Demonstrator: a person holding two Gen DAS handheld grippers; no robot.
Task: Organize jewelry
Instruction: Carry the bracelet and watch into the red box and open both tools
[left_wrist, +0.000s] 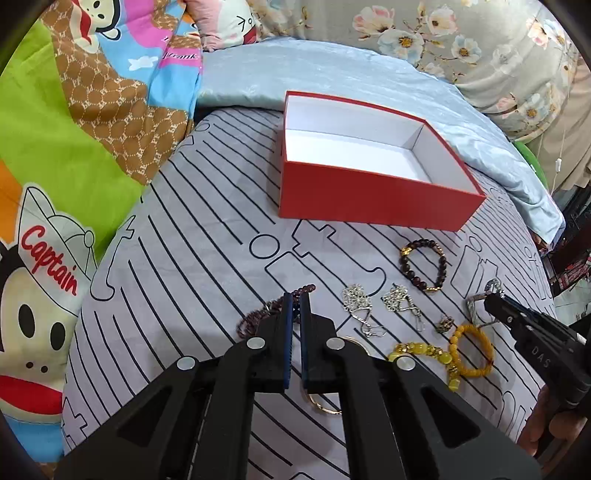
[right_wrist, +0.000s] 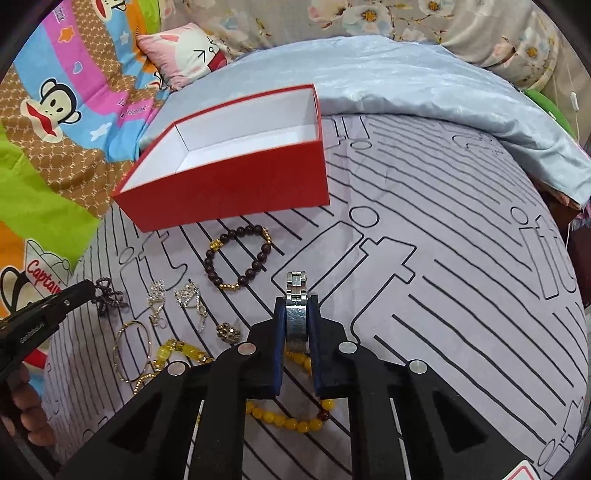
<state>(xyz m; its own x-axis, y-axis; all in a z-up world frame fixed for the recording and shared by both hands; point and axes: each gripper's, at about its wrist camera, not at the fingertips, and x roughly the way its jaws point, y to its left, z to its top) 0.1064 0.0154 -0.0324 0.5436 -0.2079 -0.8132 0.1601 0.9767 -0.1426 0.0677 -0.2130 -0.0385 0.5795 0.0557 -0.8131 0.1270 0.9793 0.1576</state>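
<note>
Right tool (right_wrist: 296, 321) clamping stiff, slippery metal watch (right_wrist: 296, 310) by its band; left tool (left_wrist: 296, 314) pinching limp dark bead strand (left_wrist: 258, 314).

Two hand-held grippers, both angled downward

The left gripper (left_wrist: 294, 301) has its jaws pressed together on a dark bead strand (right_wrist: 107, 293); the right gripper (right_wrist: 296, 306) pinches a silver metal band (right_wrist: 296, 317) between its blue pads; fingers (right_wrist: 26, 424) wrap the left handle.
</note>
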